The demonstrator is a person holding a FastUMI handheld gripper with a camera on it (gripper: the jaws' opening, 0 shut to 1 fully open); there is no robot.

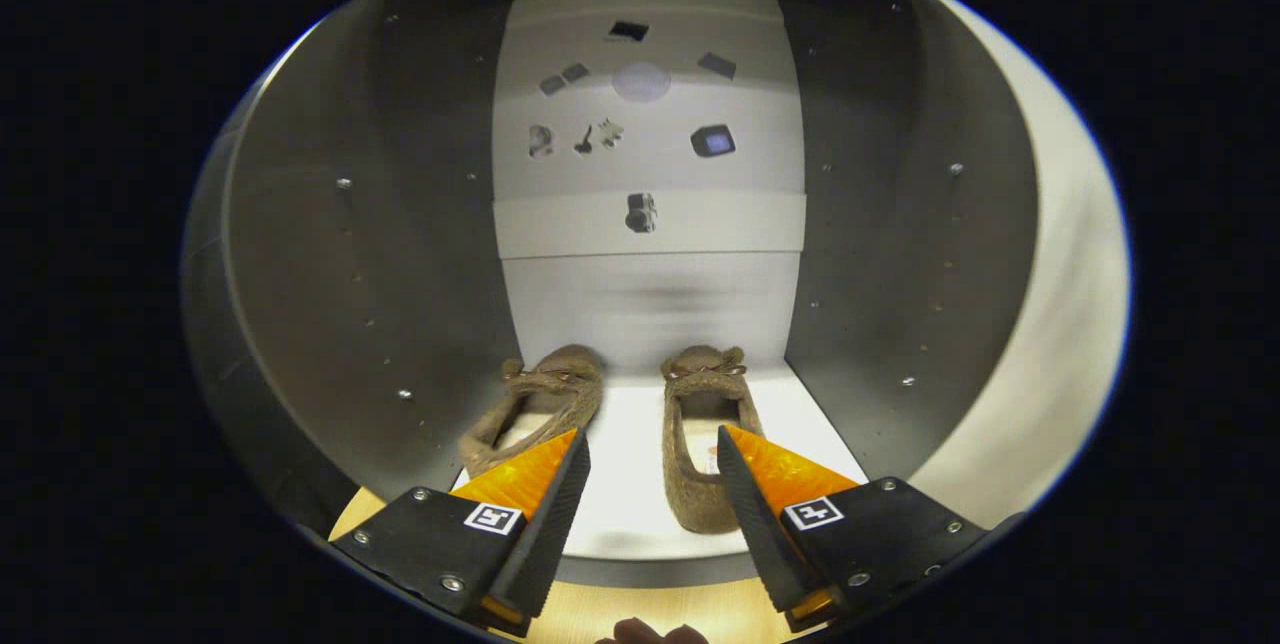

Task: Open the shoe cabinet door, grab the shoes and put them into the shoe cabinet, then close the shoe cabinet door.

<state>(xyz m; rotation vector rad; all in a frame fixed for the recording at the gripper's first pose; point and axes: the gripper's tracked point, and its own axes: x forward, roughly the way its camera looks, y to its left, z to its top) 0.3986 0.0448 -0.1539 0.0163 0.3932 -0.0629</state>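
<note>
Two brown slip-on shoes sit side by side inside the shoe cabinet (900, 254), toes pointing toward its back wall. They look soft and fuzzy, like felt or suede, each low and rounded with a small bow-like tie across the top. The left shoe (535, 404) angles slightly outward; the right shoe (703, 434) lies straighter, its open heel end nearest the camera. Both rest on the cabinet's smooth pale floor.

The cabinet is a deep box with dark, matte side walls dotted with small metal screws and shelf-pin holes. Its back panel is light grey, carrying a scatter of small dark printed shapes.

The gripper (653, 469) is spread open and holds nothing. Its two fingers are wedge-shaped with ribbed inner faces, and they sit at the cabinet's opening. The left finger overlaps the heel of the left shoe in view, and the right finger overlaps the right shoe's side; actual contact cannot be judged. A strip of light wooden surface (620, 614) shows below the fingers.
</note>
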